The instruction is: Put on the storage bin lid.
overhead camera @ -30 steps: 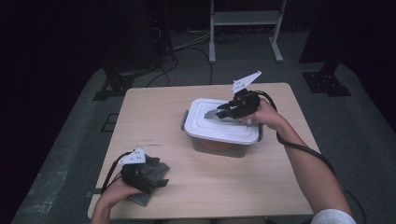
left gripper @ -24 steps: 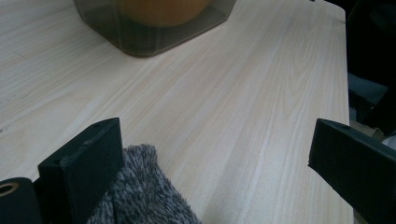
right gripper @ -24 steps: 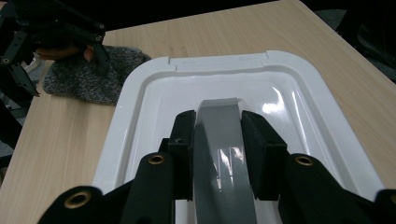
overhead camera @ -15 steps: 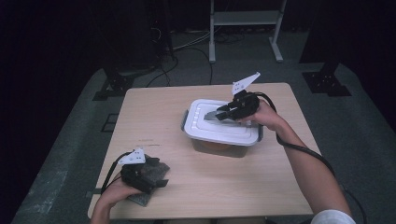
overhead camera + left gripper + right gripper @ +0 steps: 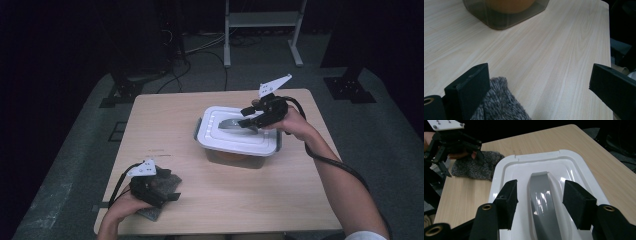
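While the box [image 5: 237,145] sits right of the table's [image 5: 165,125] centre, its white lid [image 5: 506,172] is seated on top with the grey handle [image 5: 541,195] running down the middle. My right gripper [image 5: 539,203] hangs over that handle, 1 jaw on each side of it, and the jaws have just been opening: the pads stand clear of the handle, so nothing is gripped there. I judge the step in hand is letting go of the lid after setting it down. To do it well, I would keep the jaws spread evenly, lift straight up off the handle so neither pad drags the lid askew, and check that the rim sits level all round. Something orange shows through the box's smoky wall in the left gripper view. My left gripper [image 5: 150,186] rests at the near left corner, well apart from the box, its jaws released and wide, over a grey cloth [image 5: 499,105] lying flat on the table.
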{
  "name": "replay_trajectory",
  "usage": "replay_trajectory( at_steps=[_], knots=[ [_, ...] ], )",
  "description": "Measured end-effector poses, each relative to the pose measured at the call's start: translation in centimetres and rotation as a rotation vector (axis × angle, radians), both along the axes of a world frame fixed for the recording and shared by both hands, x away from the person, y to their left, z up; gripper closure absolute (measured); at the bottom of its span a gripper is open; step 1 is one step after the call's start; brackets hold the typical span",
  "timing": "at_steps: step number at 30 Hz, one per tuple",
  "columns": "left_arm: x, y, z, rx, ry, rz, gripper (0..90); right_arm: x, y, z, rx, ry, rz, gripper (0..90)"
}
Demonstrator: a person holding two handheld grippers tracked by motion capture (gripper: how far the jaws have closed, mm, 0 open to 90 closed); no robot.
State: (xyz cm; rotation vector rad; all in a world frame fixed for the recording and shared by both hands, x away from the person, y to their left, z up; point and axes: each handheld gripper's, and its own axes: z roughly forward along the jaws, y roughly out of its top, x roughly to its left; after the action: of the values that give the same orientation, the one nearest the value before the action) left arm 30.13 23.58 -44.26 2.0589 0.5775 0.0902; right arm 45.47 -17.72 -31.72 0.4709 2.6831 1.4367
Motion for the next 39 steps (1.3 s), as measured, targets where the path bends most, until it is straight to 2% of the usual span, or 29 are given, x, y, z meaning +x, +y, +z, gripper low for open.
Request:
replay_trajectory(
  at_steps=[19,39],
  knots=[
    [0.0,0.1,0.0,-0.002,-0.003,0.006,2.4,-2.6,-5.1,1.5,0.047,-0.021,-0.080,38.7],
    [0.0,0.2,0.0,0.002,-0.002,0.010,2.4,-4.2,-9.1,0.7,0.047,0.002,-0.149,36.4]
  ],
)
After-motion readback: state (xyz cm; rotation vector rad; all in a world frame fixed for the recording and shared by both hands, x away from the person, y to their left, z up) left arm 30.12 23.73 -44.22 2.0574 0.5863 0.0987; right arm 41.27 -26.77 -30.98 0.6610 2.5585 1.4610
